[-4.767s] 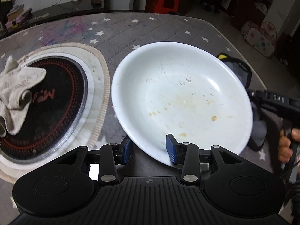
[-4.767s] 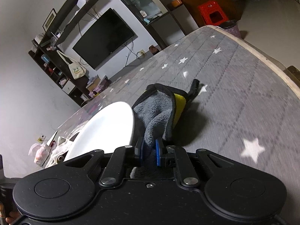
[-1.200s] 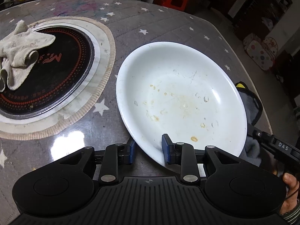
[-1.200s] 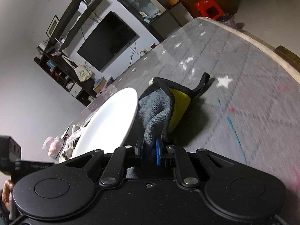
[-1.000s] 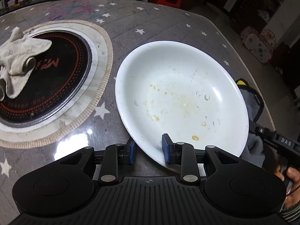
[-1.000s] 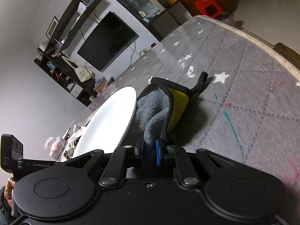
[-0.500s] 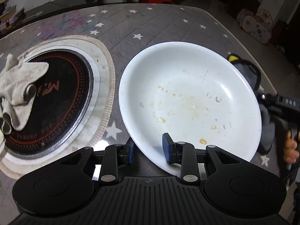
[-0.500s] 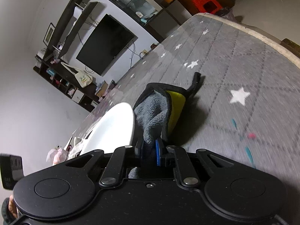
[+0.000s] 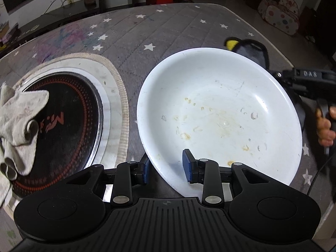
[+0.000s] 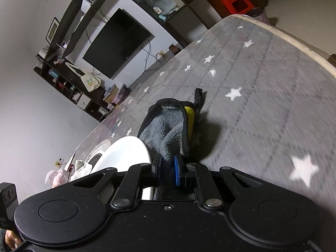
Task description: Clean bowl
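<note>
A wide white bowl (image 9: 220, 113) with yellowish food specks is tilted up from the star-patterned table. My left gripper (image 9: 166, 168) is shut on its near rim, one blue pad inside the bowl and one outside. My right gripper (image 10: 167, 168) is shut on a grey cloth with a yellow side (image 10: 168, 130), which hangs against the bowl's outer edge (image 10: 124, 153). In the left wrist view the cloth (image 9: 252, 48) peeks from behind the bowl's far right rim. Beside it are the right gripper's black body (image 9: 304, 77) and a person's hand (image 9: 324, 126).
A round black induction hob (image 9: 63, 121) in a woven ring lies left of the bowl, with a crumpled beige rag (image 9: 19, 121) on it. The table's rounded edge (image 10: 294, 40) runs along the right. A TV (image 10: 117, 42) and shelves stand beyond.
The left view has rolled and the table has slid beneath the held bowl. The right gripper with its cloth has moved up along the bowl's right rim toward the far side.
</note>
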`<state>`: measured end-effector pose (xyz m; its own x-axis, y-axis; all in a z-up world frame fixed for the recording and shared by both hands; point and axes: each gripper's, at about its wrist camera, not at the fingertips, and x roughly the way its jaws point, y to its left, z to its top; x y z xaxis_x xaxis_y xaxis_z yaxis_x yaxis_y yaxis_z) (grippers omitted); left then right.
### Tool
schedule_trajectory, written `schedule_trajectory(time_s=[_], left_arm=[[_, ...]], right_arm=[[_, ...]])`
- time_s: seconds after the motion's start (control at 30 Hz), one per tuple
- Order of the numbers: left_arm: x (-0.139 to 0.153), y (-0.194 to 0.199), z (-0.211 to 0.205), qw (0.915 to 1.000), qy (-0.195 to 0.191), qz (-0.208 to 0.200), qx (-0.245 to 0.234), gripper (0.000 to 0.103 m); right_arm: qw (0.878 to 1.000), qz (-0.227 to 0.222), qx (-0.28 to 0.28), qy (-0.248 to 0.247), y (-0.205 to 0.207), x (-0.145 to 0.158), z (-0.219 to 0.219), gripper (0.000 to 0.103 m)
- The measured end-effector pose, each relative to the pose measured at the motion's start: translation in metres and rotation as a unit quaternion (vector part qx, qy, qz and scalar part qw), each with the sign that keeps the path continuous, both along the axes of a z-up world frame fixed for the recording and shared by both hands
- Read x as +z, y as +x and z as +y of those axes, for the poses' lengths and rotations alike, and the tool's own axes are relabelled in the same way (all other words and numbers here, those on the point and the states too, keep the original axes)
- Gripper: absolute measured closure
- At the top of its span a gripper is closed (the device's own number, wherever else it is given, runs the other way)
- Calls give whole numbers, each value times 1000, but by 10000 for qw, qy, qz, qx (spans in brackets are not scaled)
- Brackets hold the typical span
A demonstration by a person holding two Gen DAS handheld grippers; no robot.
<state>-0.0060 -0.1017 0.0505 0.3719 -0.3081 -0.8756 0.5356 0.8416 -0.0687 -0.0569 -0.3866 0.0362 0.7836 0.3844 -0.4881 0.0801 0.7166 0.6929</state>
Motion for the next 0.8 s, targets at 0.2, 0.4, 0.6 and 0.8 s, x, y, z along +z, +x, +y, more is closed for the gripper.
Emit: schedule_trajectory(time_s=[0.2,0.4,0.6,0.8], left_arm=[[-1,3,0,10000,-16,23,-41,70],[-2,1,2,9998,-100,29,174,70],[-1,-5,5,9986,-248,140,438,70],[-1,-14,6,9977,-348,174,559,70]], right_arm=[[9999,66,129,17,23,3,5,89],[9998,102,138,61,32,5,10,89],[9999,73,39,81,19,6,8,89],[9998,49,-97,164,1,5,3,89]])
